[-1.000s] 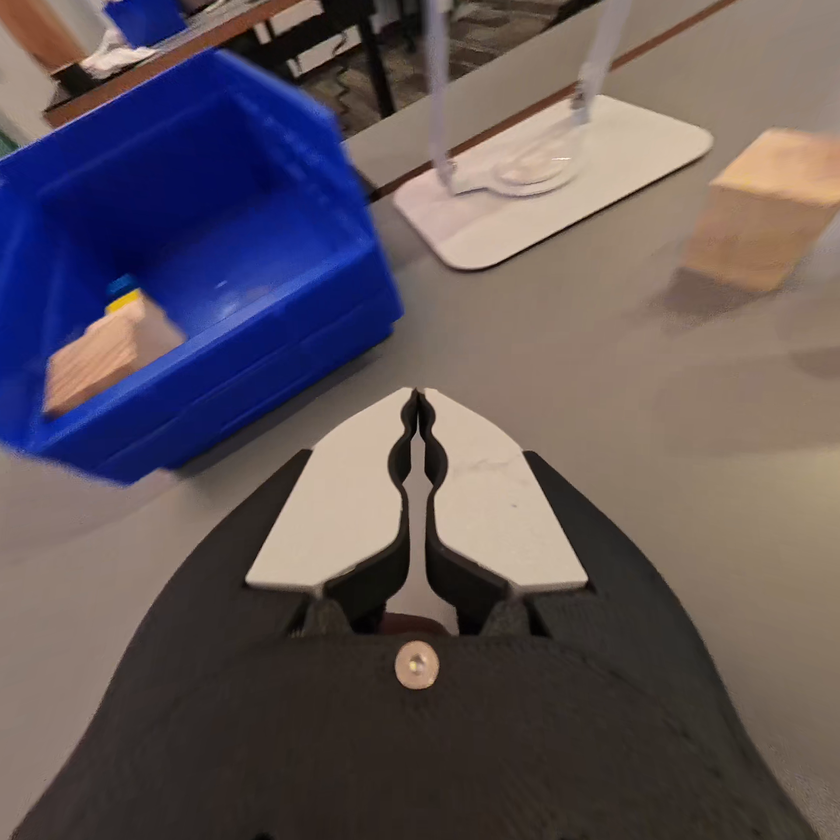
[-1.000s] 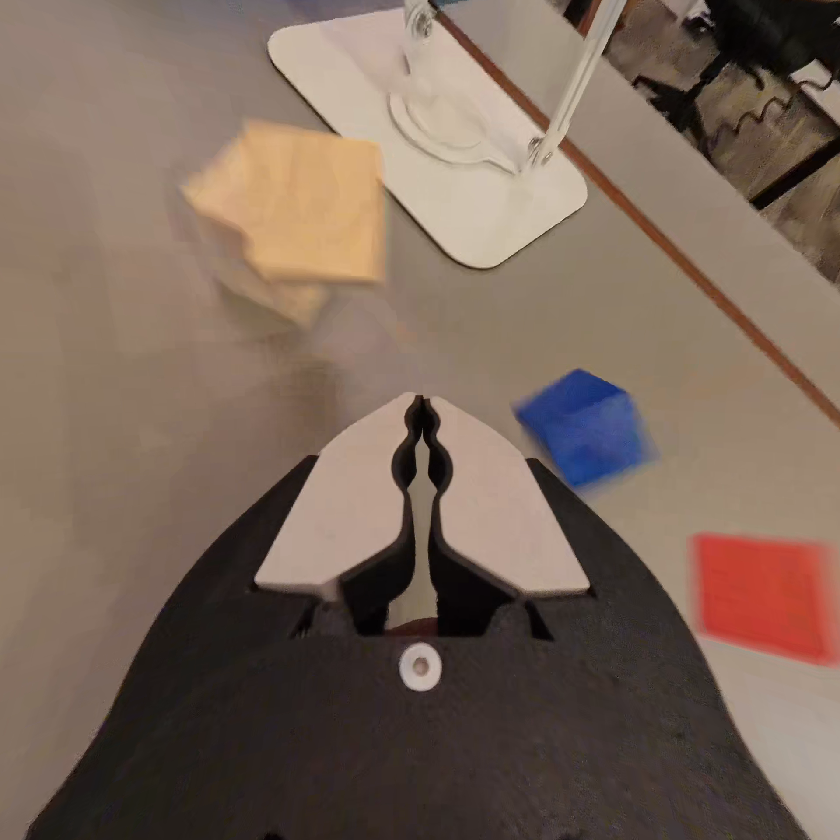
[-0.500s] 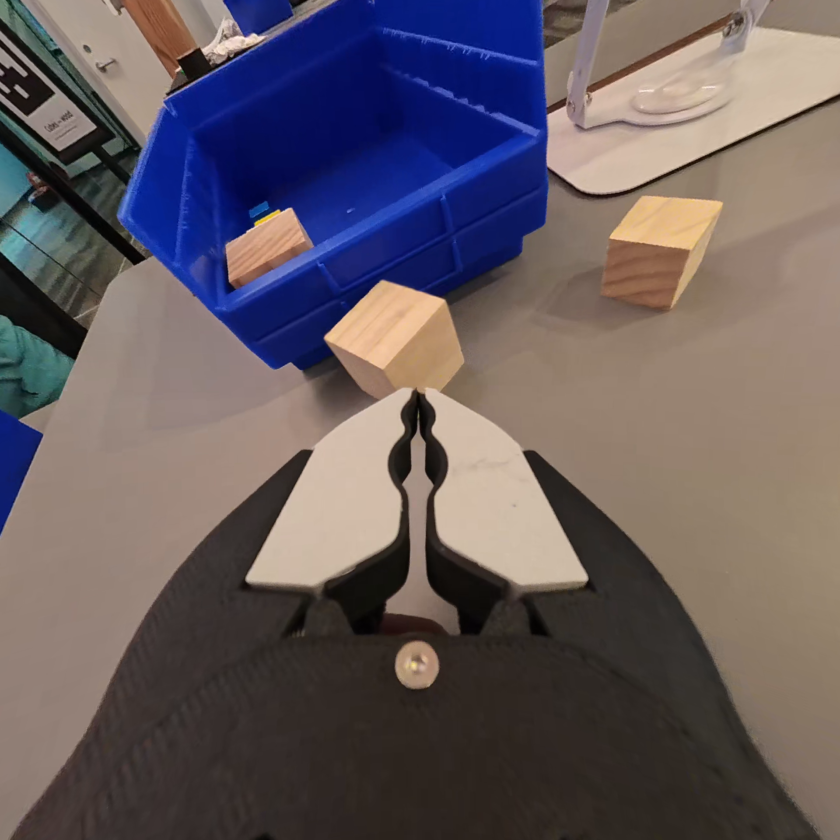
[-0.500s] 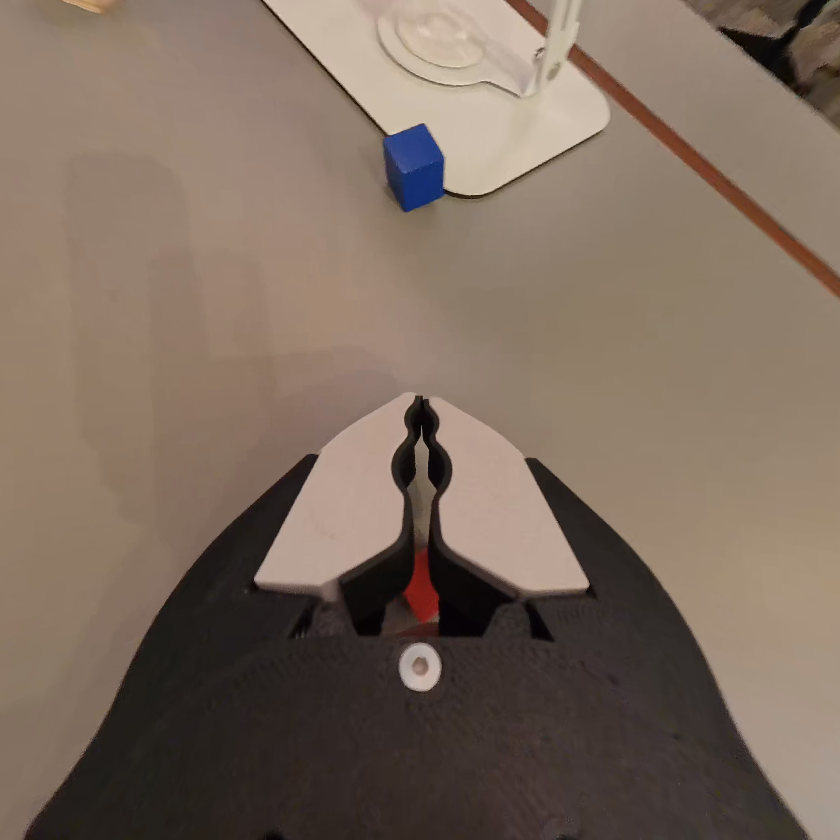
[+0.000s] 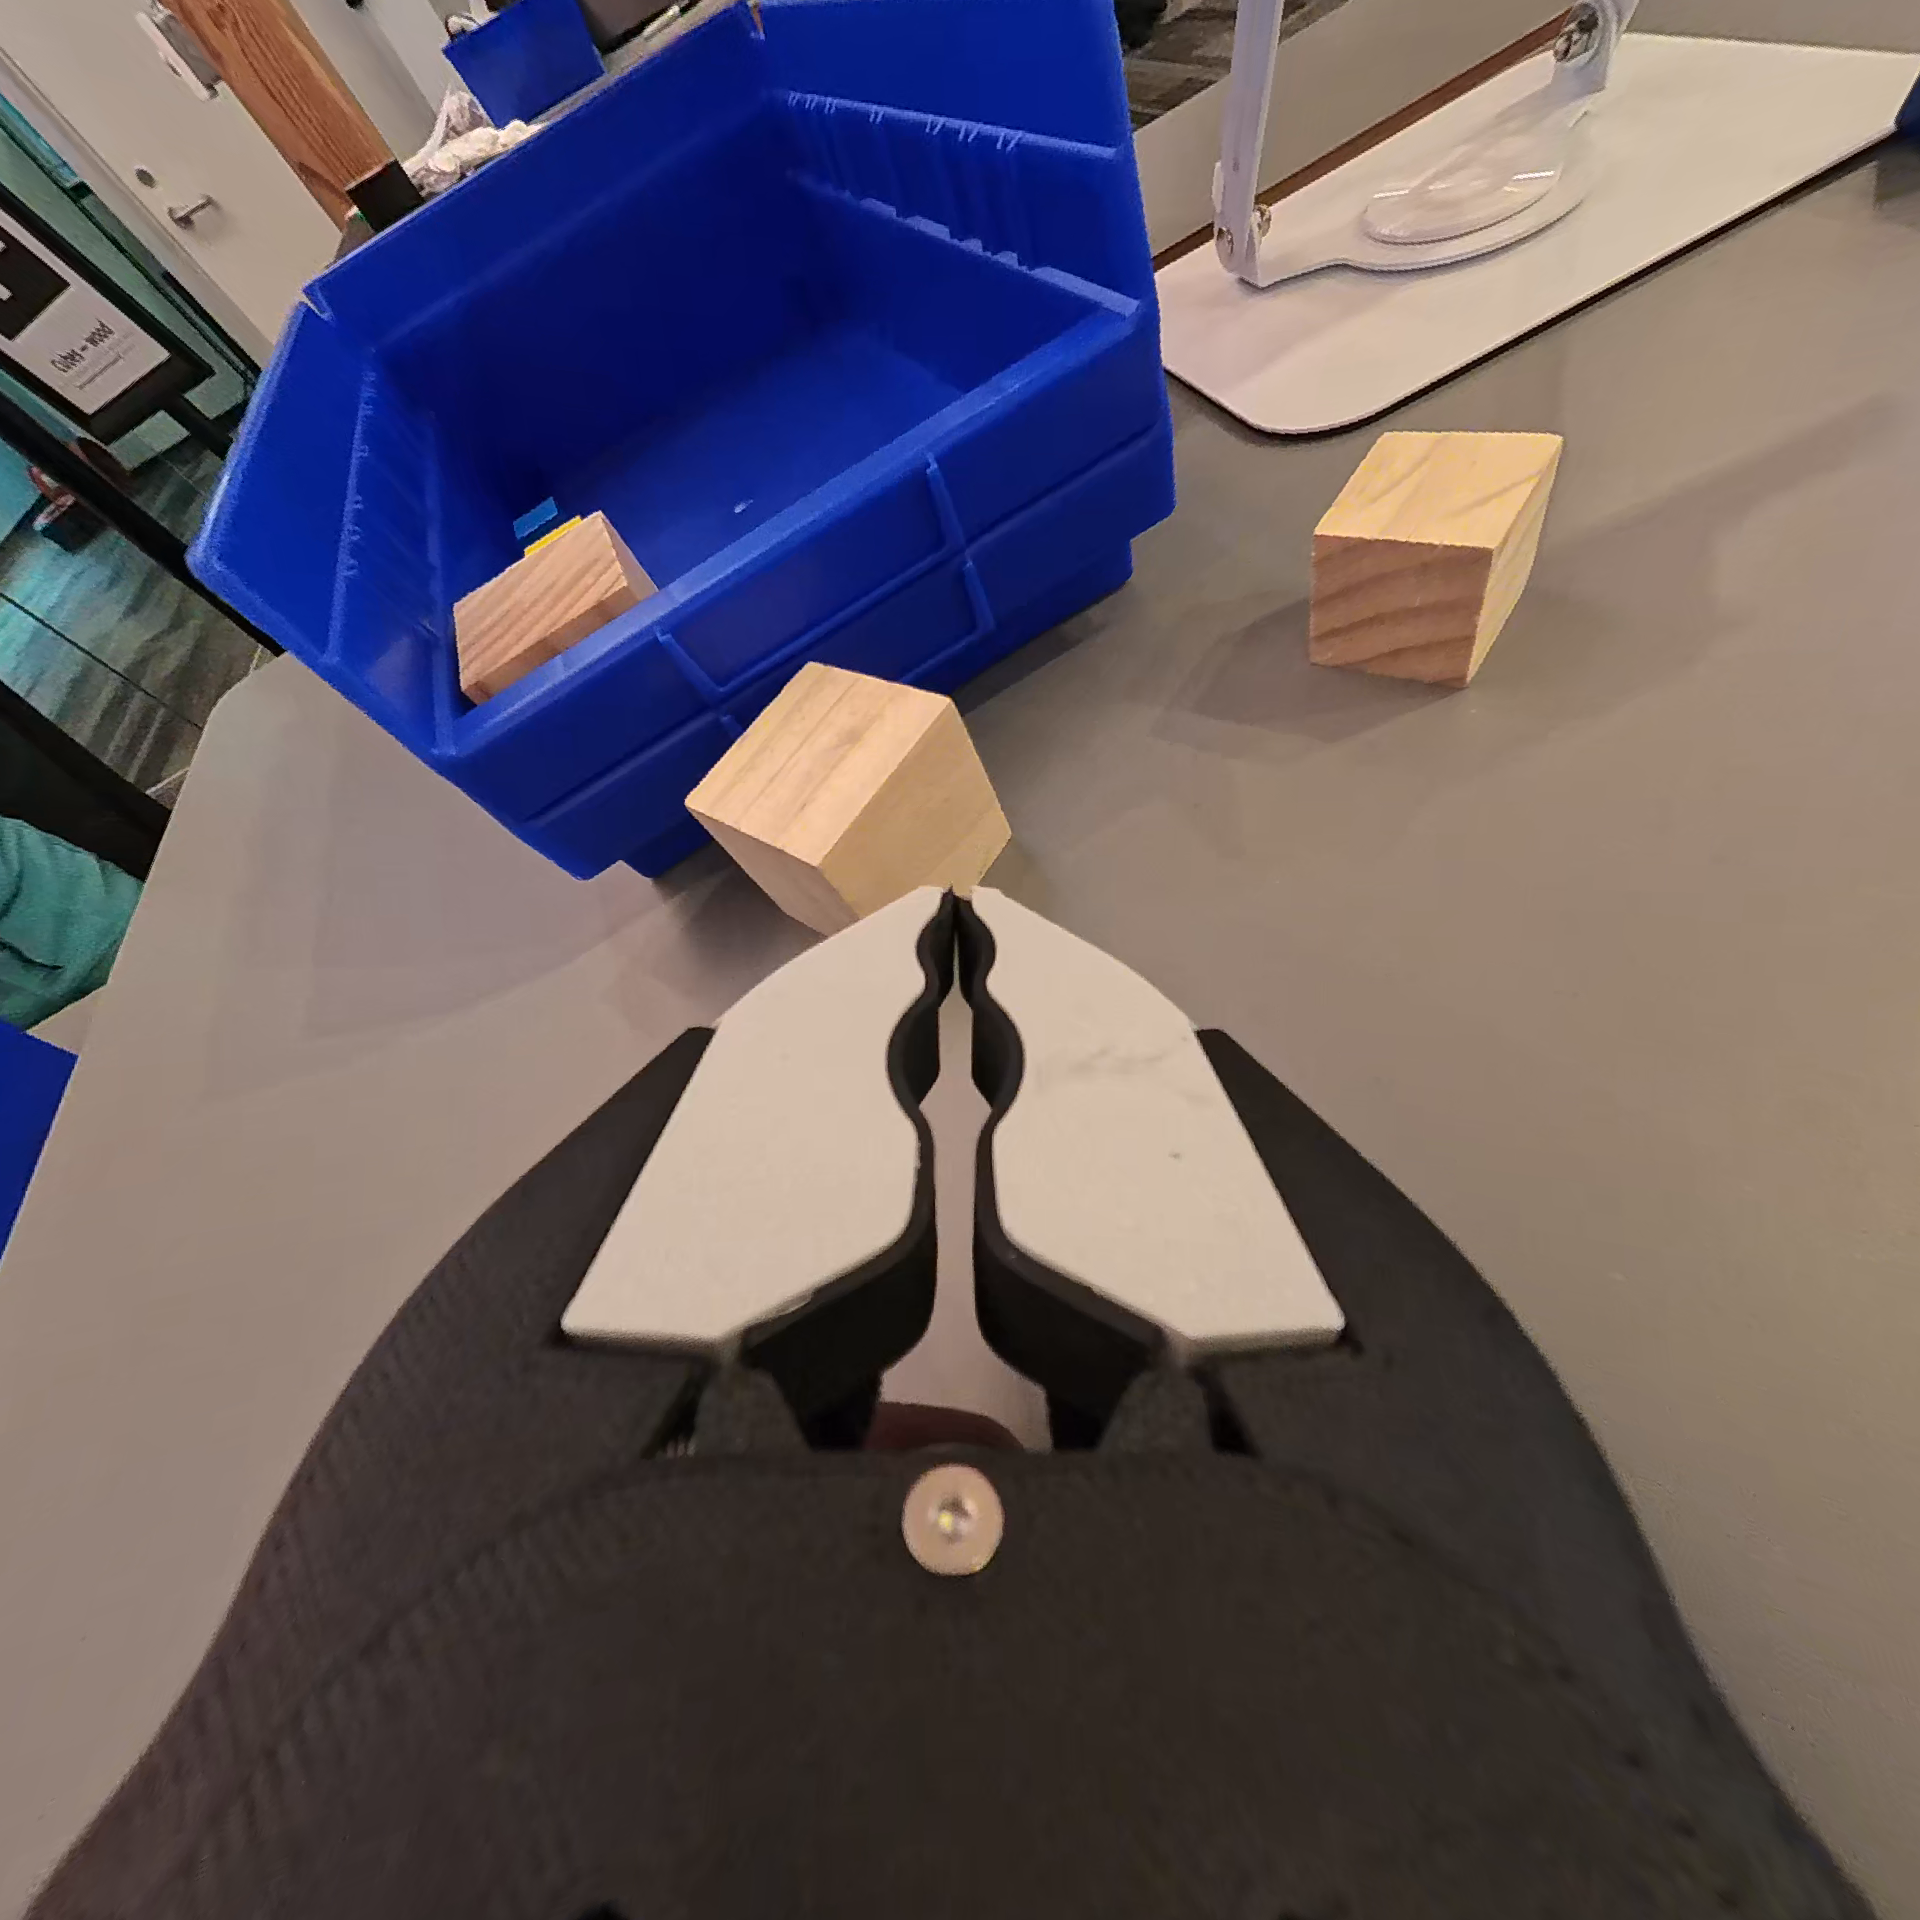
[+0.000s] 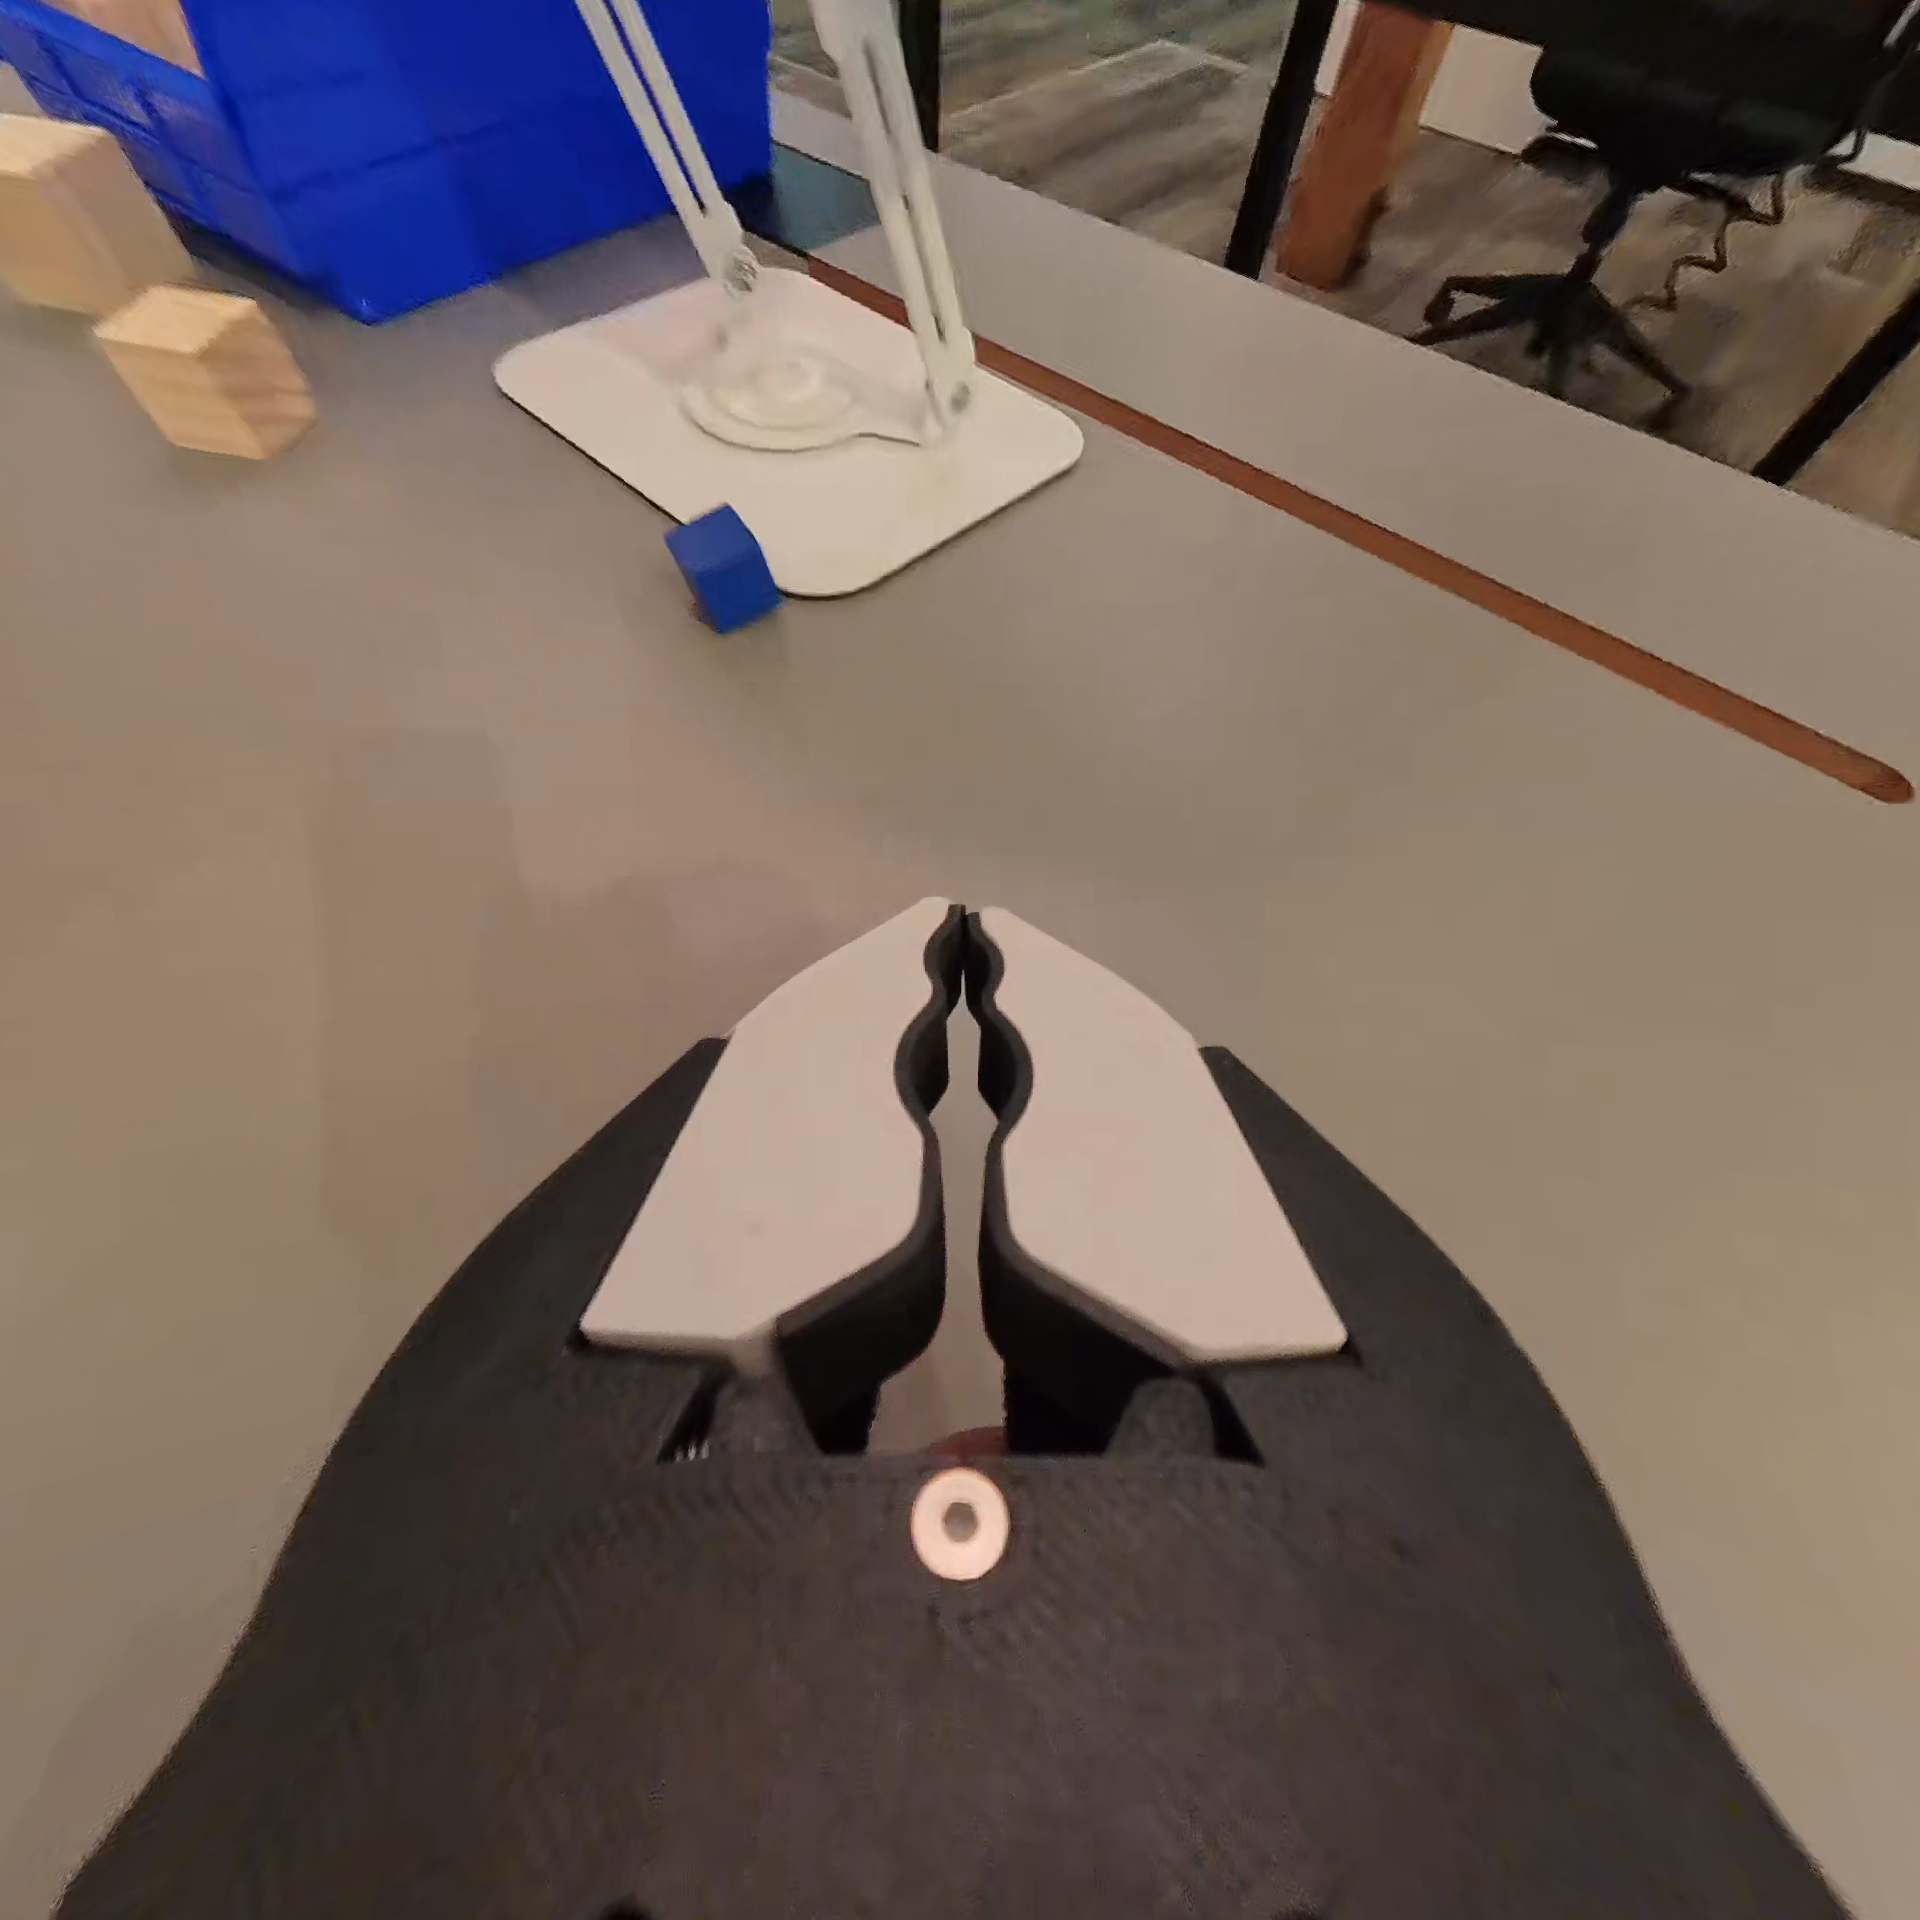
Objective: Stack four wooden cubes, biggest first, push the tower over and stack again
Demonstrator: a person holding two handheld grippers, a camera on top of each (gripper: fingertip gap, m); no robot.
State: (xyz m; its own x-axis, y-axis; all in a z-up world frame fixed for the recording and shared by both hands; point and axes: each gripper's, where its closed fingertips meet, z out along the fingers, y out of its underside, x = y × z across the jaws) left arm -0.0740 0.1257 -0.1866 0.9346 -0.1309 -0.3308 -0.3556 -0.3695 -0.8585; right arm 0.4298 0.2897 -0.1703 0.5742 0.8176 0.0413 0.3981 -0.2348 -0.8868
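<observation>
Nearest the left wrist camera, the left gripper [image 5: 953,906] has its fingers closed together on nothing, tips just before a natural wooden cube [image 5: 847,795] on the grey table [image 5: 1455,935]. That cube lies just beside the front wall of the blue bin [image 5: 727,416]. Inside the bin, in its near left corner, rests another wooden cube [image 5: 545,603], with small blue and yellow pieces behind it, too hidden to identify. To the right, well apart, sits a third wooden cube [image 5: 1429,556]. Beyond it lies a white stand base [image 5: 1558,270]. Seen from the right wrist, the right gripper [image 6: 958,914] is likewise clenched and empty over bare table; farther off, a small blue cube [image 6: 722,566] touches the base's corner.
</observation>
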